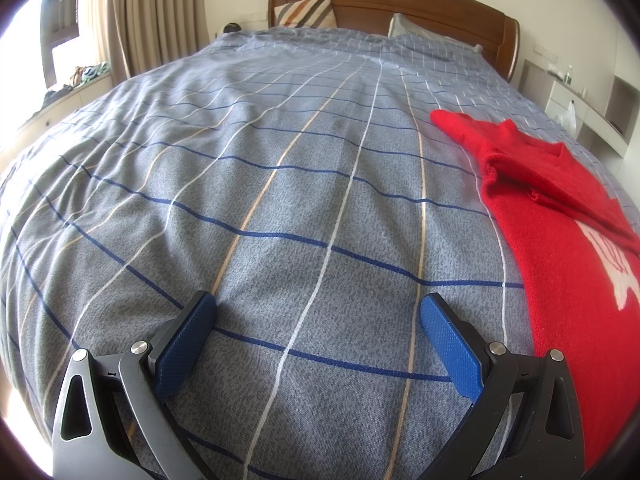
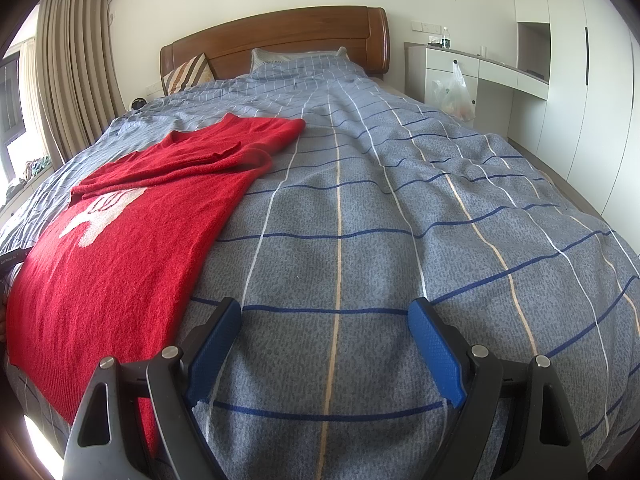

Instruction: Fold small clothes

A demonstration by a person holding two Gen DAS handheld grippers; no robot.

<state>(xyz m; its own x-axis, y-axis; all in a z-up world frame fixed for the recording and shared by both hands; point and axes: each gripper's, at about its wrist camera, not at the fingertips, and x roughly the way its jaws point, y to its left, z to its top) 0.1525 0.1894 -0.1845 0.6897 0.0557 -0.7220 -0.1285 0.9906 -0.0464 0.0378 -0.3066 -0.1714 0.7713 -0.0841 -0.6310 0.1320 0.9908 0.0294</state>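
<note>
A red knit sweater [image 1: 560,240] with a white pattern on its front lies flat on the grey checked bedspread [image 1: 280,160], one sleeve folded across its chest. In the left wrist view it fills the right side; my left gripper [image 1: 318,308] hovers open over bare bedspread just left of the sweater's edge. In the right wrist view the sweater [image 2: 132,232] lies at the left, with its hem toward me. My right gripper [image 2: 325,312] stands open over the bedspread [image 2: 400,200] just right of the sweater, nothing between its blue pads.
A wooden headboard [image 2: 280,36] and pillows [image 2: 188,72] close the far end of the bed. White cabinets and a desk [image 2: 500,72] with a plastic bag stand along the right wall. Curtains [image 1: 132,8] and a window sill with clutter are at the left.
</note>
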